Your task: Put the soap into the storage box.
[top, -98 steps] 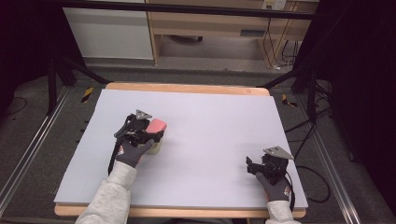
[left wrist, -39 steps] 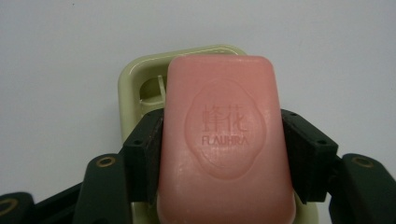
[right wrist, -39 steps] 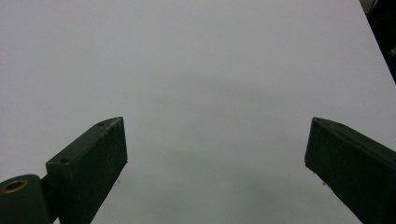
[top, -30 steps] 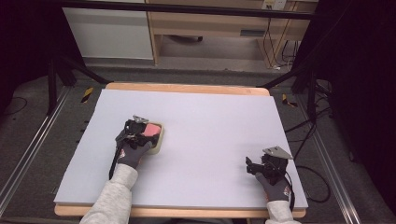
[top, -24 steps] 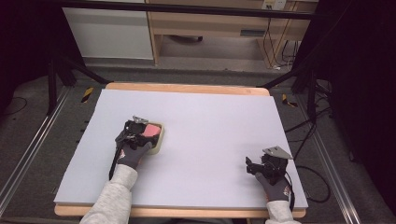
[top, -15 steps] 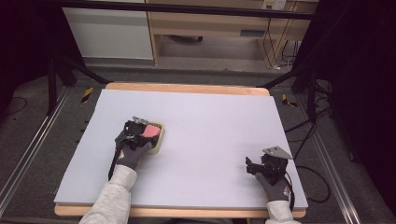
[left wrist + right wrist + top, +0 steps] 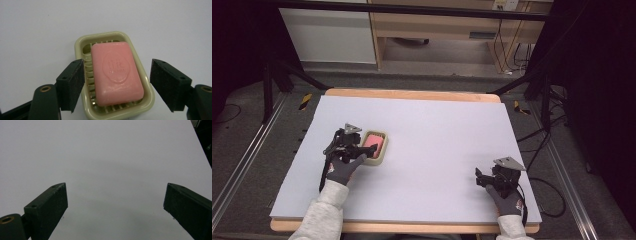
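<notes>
The pink soap sits flat in its beige soap dish, which rests on the counter at about 9 o'clock from the middle. The left tongs have just been opening and now stand apart on either side of the soap, touching nothing, so this looks like the let-go step. To do it clean, I'd lift straight back and up so neither pad clips the dish rim and drags it. The left hand is angled forward and down over the dish's 9 o'clock side, sleeve coming in from 6 o'clock. The right tongs are wide open, holding nothing, parked low near the 4 o'clock corner.
</notes>
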Demonstrator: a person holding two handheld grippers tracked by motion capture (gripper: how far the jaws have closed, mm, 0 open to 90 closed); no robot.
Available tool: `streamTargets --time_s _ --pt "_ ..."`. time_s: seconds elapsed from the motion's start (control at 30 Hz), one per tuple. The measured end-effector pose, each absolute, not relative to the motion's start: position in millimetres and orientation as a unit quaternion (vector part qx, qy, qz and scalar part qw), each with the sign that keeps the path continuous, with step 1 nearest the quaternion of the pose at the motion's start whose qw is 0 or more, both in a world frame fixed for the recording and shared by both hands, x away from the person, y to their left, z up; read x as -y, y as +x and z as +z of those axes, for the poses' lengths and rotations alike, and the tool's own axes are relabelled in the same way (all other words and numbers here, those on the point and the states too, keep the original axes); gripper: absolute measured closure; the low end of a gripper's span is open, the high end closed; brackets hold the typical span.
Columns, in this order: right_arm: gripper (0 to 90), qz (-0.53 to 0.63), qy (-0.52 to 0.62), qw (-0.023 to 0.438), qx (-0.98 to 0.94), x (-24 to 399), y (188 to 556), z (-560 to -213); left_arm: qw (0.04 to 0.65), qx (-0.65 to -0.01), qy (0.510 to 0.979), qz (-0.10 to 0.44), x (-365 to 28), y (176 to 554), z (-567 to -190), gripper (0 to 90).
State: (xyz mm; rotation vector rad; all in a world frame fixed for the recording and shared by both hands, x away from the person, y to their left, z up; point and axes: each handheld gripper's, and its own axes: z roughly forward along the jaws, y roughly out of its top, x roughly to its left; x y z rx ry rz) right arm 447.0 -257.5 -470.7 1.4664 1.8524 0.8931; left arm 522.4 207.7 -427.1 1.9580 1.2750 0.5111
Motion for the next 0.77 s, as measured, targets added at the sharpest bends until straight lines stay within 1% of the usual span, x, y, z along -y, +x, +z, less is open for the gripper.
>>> streamTargets --time_s 0.3,0.6,0.77 --pt "5.3 0.336 0.558 0.305 -0.695 258.6 446.7 -470.6 0.387 -0.488 0.758 0.193 -228.8 499.9 -425.9 26.3" --pt "5.1 0.331 0.565 0.306 -0.691 262.3 446.1 -470.8 0.399 -0.480 0.753 0.208 -248.0 475.3 -438.1 25.0" --pt "5.1 0.329 0.570 0.306 -0.689 265.5 446.0 -470.9 0.392 -0.479 0.756 0.213 -252.7 468.9 -445.2 23.8"
